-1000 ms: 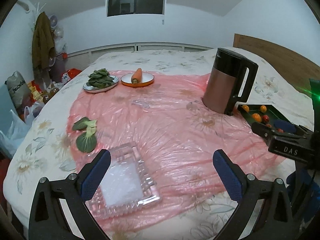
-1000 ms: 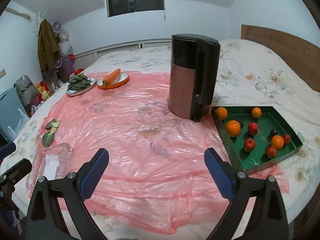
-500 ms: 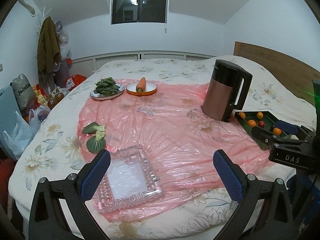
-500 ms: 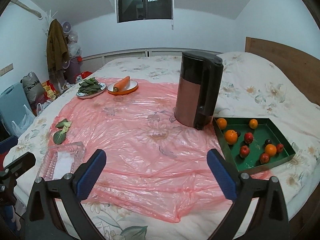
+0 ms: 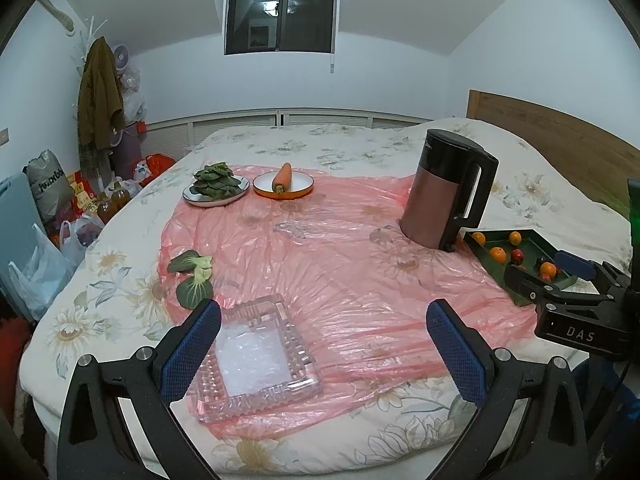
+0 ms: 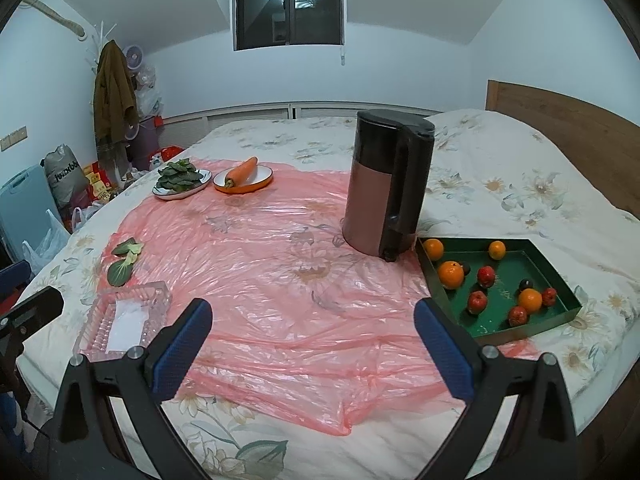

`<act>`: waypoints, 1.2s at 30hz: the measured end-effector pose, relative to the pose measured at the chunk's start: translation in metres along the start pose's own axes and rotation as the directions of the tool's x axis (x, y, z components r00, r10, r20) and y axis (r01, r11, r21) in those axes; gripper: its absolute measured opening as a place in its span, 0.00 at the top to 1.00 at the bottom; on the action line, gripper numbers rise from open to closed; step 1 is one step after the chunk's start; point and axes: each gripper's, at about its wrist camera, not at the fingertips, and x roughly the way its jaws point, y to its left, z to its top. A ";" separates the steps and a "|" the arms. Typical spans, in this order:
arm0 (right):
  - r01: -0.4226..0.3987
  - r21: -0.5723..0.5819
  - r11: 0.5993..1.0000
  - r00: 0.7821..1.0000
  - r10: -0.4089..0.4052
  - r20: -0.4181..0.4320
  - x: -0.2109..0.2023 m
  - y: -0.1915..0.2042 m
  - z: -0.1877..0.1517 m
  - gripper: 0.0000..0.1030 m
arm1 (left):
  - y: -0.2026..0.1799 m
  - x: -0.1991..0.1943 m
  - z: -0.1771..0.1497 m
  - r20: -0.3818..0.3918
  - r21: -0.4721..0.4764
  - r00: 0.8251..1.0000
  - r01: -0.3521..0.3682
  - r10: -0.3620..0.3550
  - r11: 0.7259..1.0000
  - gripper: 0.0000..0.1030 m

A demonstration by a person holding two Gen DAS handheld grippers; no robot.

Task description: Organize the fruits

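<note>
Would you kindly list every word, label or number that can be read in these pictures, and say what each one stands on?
"DAS": white letters on the black body of the right gripper, seen in the left wrist view.
Grey sack on the floor by the bed: dark print, too blurred to read; it shows mirrored in the right wrist view.
Kettle: a faint mark near its top, too small to read.
Red and yellow packages on the floor: print illegible.

fruit tray right of kettle
</note>
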 end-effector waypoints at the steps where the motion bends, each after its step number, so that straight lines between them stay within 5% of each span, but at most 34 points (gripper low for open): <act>1: 0.002 0.000 1.000 1.000 -0.002 0.001 0.000 0.000 0.000 0.00 | 0.000 0.000 0.000 0.000 -0.002 1.000 0.000 0.000 1.000 0.02; 36: 0.094 0.000 0.996 0.995 -0.094 -0.015 0.001 -0.035 -0.011 0.00 | 0.001 0.001 -0.002 -0.022 0.009 1.000 -0.008 0.008 1.000 0.02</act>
